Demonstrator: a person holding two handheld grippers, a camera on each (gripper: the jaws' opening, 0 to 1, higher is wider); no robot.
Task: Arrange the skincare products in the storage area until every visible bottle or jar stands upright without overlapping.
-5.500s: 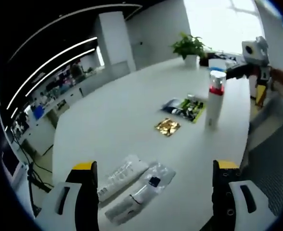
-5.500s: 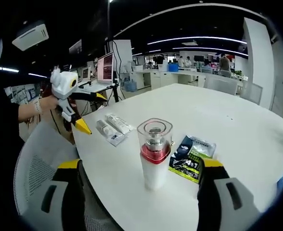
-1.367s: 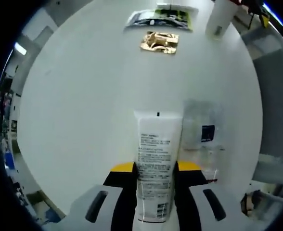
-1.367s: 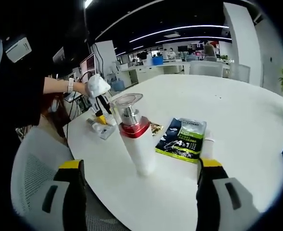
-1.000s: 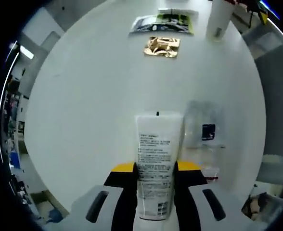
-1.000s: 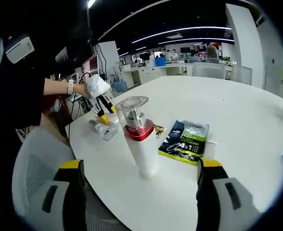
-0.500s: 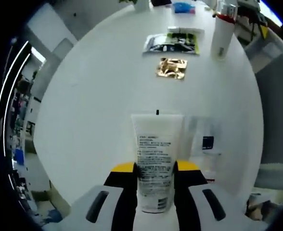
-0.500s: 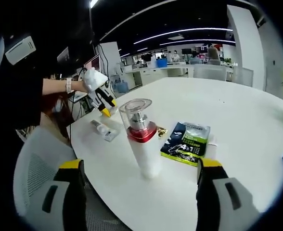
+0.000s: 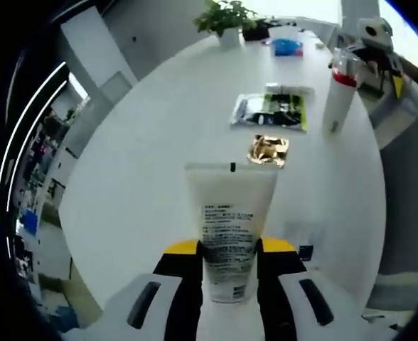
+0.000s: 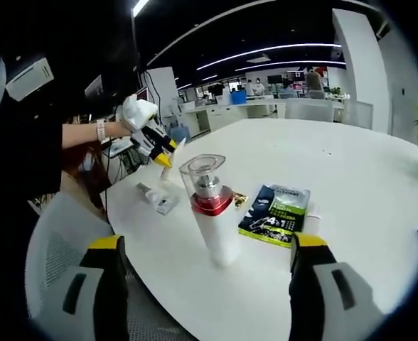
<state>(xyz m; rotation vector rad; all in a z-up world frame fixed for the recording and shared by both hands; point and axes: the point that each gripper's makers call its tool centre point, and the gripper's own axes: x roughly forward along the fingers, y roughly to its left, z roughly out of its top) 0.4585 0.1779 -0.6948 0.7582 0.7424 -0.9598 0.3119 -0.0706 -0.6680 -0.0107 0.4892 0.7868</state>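
Here the left claw (image 9: 228, 250) is clamped on a white tube (image 9: 229, 227), which stands between its two jaws with the crimped flat end pointing away from the camera, held above the white tabletop (image 9: 152, 156). In the right gripper view the same claw (image 10: 162, 155) appears at the tabletop's near-left edge, raised off the surface, with the clear packet (image 10: 156, 197) lying below it. The right claw (image 10: 207, 284) is spread wide and holds nothing; the pump bottle (image 10: 213, 213), red-collared with a clear cap, stands upright on the tabletop between and beyond its jaws. A green-and-black sachet (image 10: 274, 214) lies flat just right of the bottle, and a gold packet (image 9: 269, 149) lies near it. Compared with 1.4 s ago, the tube has been lifted clear of the tabletop; the clear packet (image 9: 305, 245) stays lying where it was.
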